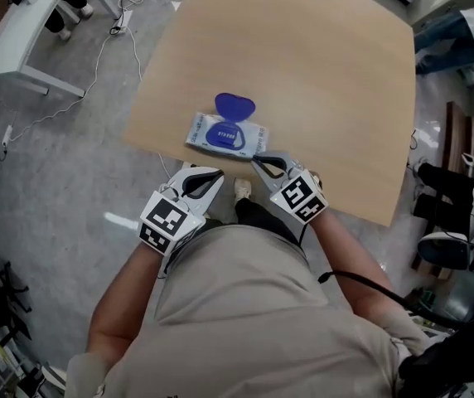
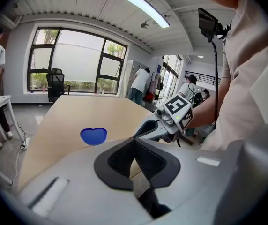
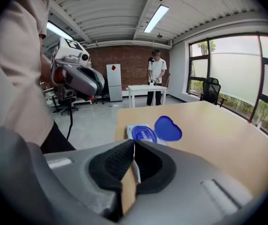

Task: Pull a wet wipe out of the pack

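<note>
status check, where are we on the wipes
Left hand-held gripper and right hand-held gripper shut, empty. White wet wipe pack, blue heart-shaped lid open. Nothing in the way.

I saw the wet wipe pack (image 1: 220,136) lying on the wooden table (image 1: 320,98), just ahead of both grippers. Its blue flip lid (image 1: 234,106) stood open on the side away from them. The right gripper (image 1: 259,161) had its tip just beside the pack's near corner. The left gripper (image 1: 210,175) sat slightly further back, at the table's near edge, its marker cube (image 1: 166,220) over the grey floor (image 1: 55,181).
</note>
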`<state>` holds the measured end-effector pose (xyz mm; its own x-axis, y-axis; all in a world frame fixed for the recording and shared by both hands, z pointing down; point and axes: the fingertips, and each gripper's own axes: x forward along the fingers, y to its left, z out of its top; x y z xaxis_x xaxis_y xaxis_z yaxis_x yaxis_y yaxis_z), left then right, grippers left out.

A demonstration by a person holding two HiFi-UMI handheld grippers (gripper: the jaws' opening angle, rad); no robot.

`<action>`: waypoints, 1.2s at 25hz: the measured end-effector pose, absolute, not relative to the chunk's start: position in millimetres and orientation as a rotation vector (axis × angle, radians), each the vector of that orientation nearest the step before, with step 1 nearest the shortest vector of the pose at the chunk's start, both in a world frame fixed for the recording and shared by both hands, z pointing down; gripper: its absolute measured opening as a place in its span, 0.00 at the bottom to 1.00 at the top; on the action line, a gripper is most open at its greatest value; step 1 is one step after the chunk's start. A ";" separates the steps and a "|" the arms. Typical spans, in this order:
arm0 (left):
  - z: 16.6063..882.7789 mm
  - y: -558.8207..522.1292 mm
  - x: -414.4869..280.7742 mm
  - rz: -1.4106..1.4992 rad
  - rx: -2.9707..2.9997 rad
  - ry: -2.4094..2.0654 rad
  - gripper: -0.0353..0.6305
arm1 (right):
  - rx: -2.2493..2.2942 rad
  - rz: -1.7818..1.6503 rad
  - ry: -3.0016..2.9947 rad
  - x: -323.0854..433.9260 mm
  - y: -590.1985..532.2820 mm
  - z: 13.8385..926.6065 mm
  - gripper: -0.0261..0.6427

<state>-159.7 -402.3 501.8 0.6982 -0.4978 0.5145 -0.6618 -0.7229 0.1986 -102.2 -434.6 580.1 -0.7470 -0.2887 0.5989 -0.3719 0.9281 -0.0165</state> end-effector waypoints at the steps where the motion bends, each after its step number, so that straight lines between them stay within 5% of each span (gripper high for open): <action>1: 511.2 -410.4 -150.7 0.631 2.525 -0.890 0.06 | 0.457 0.184 -2.450 -100.9 -444.0 593.0 0.05; 11: 610.1 -451.6 -96.2 0.782 2.343 -0.876 0.06 | 0.342 0.186 -2.380 -101.8 -476.4 673.1 0.05; 30: 675.1 -492.5 -130.2 0.889 2.147 -1.120 0.14 | 0.330 0.239 -2.401 -108.5 -480.1 691.1 0.05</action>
<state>-130.2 -492.5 675.1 0.4324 -0.4835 0.7611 -0.8510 -0.4979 0.1672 -108.5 -480.1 691.1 -0.7281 -0.1719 0.6636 -0.2991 0.9507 -0.0820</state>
